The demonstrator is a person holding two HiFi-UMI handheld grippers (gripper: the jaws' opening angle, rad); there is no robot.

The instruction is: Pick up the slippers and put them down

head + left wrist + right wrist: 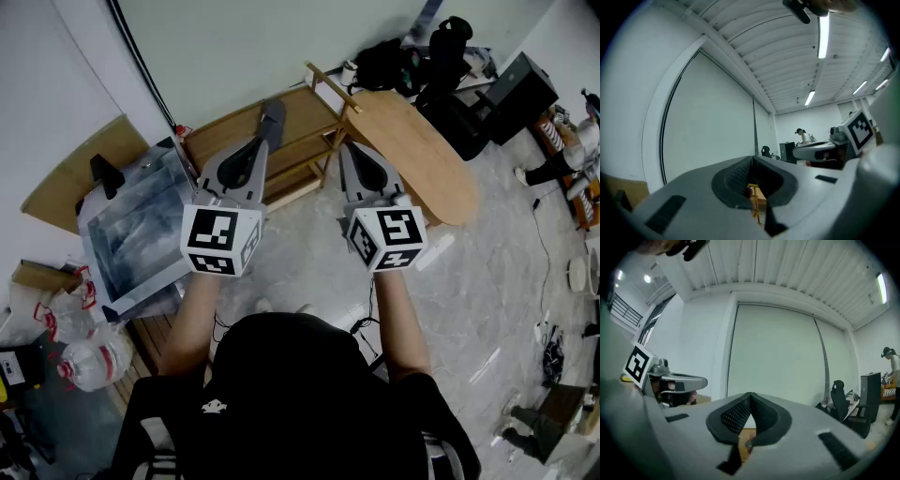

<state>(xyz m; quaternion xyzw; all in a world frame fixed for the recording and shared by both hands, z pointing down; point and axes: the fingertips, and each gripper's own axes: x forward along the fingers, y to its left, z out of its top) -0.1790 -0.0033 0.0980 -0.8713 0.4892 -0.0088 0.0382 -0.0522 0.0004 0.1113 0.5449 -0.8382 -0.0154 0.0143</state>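
Your left claw (pixel 272 114) is clenched, jaws pressed together with nothing between them; your right claw (pixel 350 150), just beside it, is clenched and empty too. Beneath and beyond their tips stands a low wooden shelf (pixel 305 112), with an oval wooden board (pixel 422 159) right of the right claw and a clear plastic box (pixel 131 230) left of the left claw. Farther off rises a pale wall (pixel 262 47). You cannot tell where the slippers are: no view shows them.
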